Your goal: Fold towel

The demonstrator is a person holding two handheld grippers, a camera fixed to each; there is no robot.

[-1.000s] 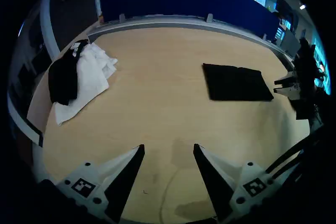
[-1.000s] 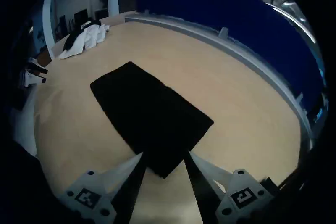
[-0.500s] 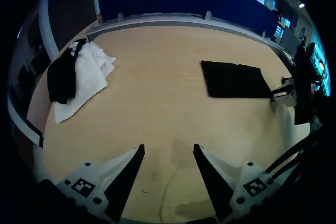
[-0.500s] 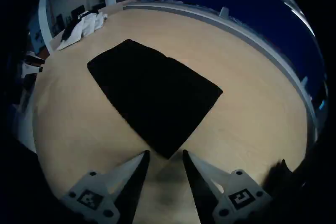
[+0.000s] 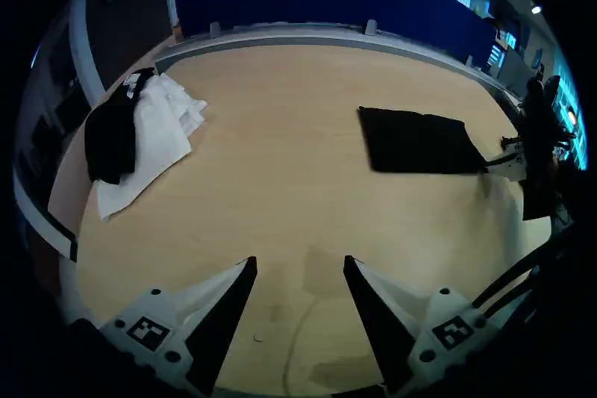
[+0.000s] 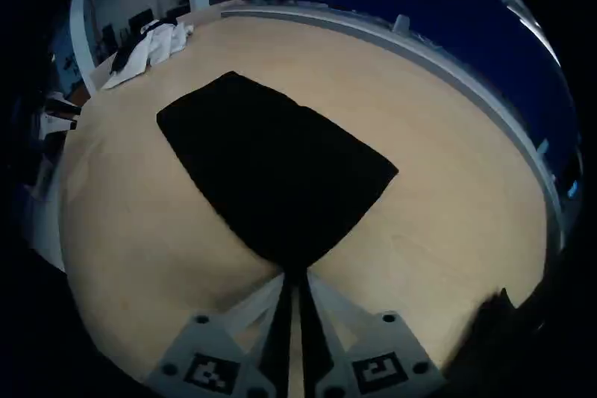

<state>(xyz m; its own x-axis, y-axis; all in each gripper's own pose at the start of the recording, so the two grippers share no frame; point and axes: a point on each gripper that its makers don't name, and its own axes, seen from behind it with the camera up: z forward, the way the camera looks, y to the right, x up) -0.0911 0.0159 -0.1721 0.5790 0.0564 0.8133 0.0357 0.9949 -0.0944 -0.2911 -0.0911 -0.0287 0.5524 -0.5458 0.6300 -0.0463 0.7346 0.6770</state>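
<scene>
One black towel [image 6: 276,166], lying flat on the wooden table [image 6: 448,196]. My right gripper [image 6: 296,290]: fingers pinched together on the towel's near corner. My left gripper [image 5: 298,278]: fingers spread wide, nothing between them, over bare table well apart from the towel. One heap of clothes [image 5: 142,137] near the table's edge, white pieces under a black one. Four square patterned markers [image 5: 147,331], one per finger.

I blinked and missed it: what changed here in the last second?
The right tool closed on the near corner of the black towel. The left tool stayed open above the table, and the clothes pile did not move.
</scene>
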